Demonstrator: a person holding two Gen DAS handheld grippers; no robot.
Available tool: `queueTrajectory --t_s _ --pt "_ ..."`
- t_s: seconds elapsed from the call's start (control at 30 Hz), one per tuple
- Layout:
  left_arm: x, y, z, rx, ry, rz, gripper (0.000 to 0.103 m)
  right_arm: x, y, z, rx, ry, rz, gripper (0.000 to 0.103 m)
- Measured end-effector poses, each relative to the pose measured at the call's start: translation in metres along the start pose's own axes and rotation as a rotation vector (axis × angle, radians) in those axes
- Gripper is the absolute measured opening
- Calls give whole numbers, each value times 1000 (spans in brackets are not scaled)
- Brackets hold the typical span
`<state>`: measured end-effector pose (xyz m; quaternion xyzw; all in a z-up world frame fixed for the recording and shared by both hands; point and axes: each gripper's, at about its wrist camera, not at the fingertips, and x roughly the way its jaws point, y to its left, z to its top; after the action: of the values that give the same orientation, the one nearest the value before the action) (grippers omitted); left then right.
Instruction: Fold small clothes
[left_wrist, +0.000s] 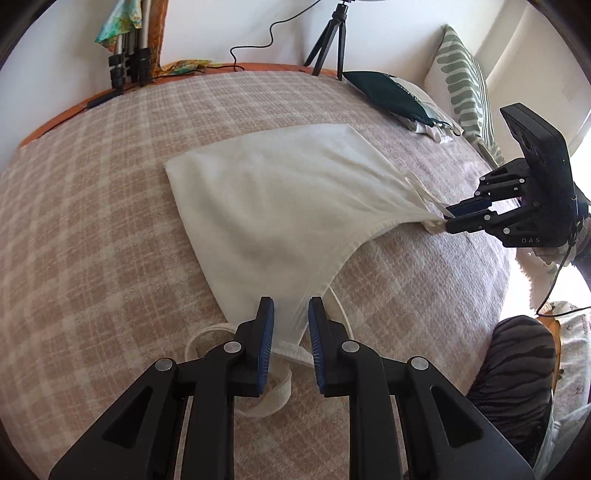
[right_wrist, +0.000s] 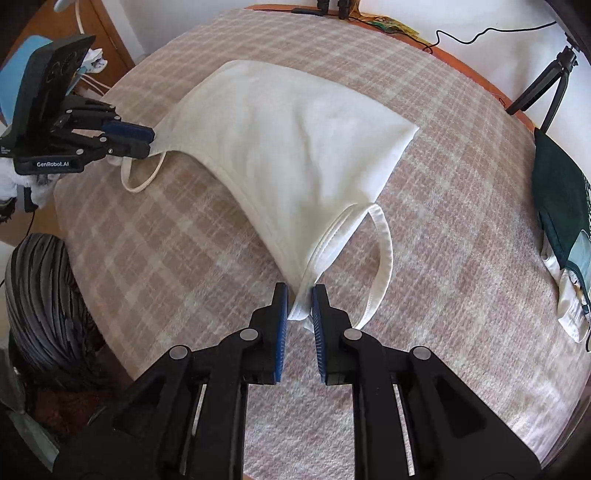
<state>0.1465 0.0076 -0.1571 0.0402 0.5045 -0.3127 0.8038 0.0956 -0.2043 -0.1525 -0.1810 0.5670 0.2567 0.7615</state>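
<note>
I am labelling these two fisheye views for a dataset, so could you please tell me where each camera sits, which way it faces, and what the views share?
Left wrist view: sits on the left gripper, looking along its fingers across the checked blanket toward the tripod and wall; the right gripper enters from the right.
Right wrist view: sits on the right gripper, facing the same bed from the other shoulder; the left gripper shows upper left.
Shared: the white tank top, held at each shoulder strap, the blanket and the dark green garment.

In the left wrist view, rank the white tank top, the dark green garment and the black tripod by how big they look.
1. White cotton tank top, clearly largest.
2. and 3. Folded dark green garment and small black tripod look about alike. Both sit farther from the camera than the top, so their true sizes stay unsure.
</note>
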Motion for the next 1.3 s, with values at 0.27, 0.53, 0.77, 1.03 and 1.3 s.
queueTrajectory --t_s 0.27,0.53,0.77,1.03,1.3 --pt "-36 16 -17 -53 -59 19 18 -37 -8 -29 132 -141 20 41" --pt "-29 78 20 -354 -153 -95 46 -27 -57 -19 469 -294 163 50" --pt "13 118 37 -592 -128 -234 46 13 -80 -6 604 -250 303 51" --pt "27 129 47 -666 -159 -319 46 37 -89 -24 740 -288 495 51" --pt "40 119 66 -647 -188 -336 43 47 -86 -13 762 -316 581 51"
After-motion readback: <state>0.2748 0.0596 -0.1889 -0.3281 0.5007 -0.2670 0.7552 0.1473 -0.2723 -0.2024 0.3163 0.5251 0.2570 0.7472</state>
